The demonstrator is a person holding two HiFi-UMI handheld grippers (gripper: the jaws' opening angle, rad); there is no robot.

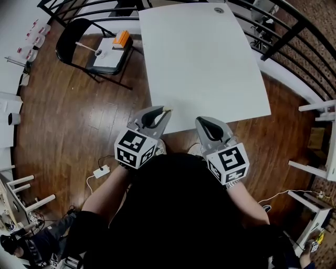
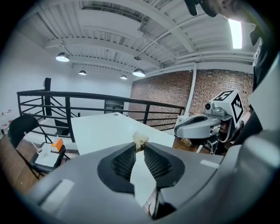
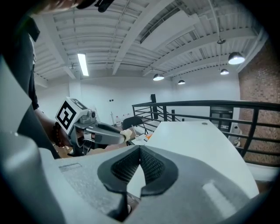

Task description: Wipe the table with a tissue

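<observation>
On the far left stands one black chair (image 1: 79, 31). One orange thing (image 1: 122, 38) lies on its seat with some white things, which are too small to make out. One small white box (image 1: 101, 171) with a cord lies on the wood floor (image 1: 68, 115).

There are two grippers. The left gripper (image 1: 164, 111) has its jaws clenched on one tissue (image 2: 140, 141). The tissue is a small crumpled wad pinched right at the tips of the jaws. It is by the near edge of the one white worktop (image 1: 199, 63). I cannot tell if it touches the worktop. Most of the tissue is tucked between the jaws, so only a little lump pokes out.

One small round spot (image 1: 219, 10) sits at the far end of the worktop. It is too small to tell what it is.

The right gripper (image 1: 201, 122) is near the left one, at the same edge of the worktop. Its jaws are squeezed together with nothing in them.

A black railing (image 1: 294, 47) runs along the right. The person's dark clothes hide the floor below the grippers.
</observation>
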